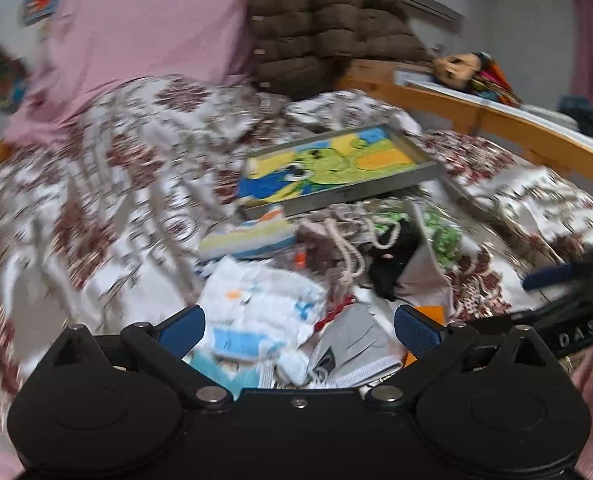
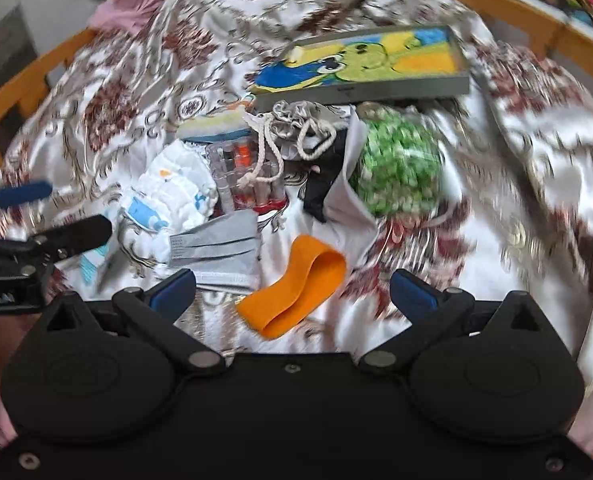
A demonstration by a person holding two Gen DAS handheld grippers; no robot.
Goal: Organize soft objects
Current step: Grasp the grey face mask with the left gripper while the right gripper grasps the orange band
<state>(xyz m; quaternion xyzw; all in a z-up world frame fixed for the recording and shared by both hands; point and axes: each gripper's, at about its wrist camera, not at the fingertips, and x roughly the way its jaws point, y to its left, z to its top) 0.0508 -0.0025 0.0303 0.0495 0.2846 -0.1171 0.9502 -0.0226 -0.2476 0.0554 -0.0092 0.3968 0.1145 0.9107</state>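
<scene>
A pile of soft things lies on a floral bedspread [image 2: 136, 92]. In the right wrist view I see an orange band [image 2: 296, 292], a grey folded cloth [image 2: 220, 252], a white and blue cloth [image 2: 172, 196], a green patterned bundle [image 2: 400, 168], a black cloth [image 2: 324, 188] and a grey drawstring bag [image 2: 296, 124]. My right gripper [image 2: 292, 292] is open just above the orange band. My left gripper [image 1: 300, 332] is open above the white and blue cloth [image 1: 256, 304] and the grey cloth [image 1: 352, 344]. Each gripper shows at the other view's edge, the left one [image 2: 52, 212] and the right one [image 1: 568, 280].
A grey tray [image 2: 364, 92] lined with a colourful cartoon cloth lies behind the pile, also in the left wrist view [image 1: 336, 196]. A clear plastic box [image 2: 248, 180] sits in the pile. A wooden bed frame [image 1: 516, 132] borders the right; a brown jacket [image 1: 320, 24] and pink cloth [image 1: 144, 20] hang behind.
</scene>
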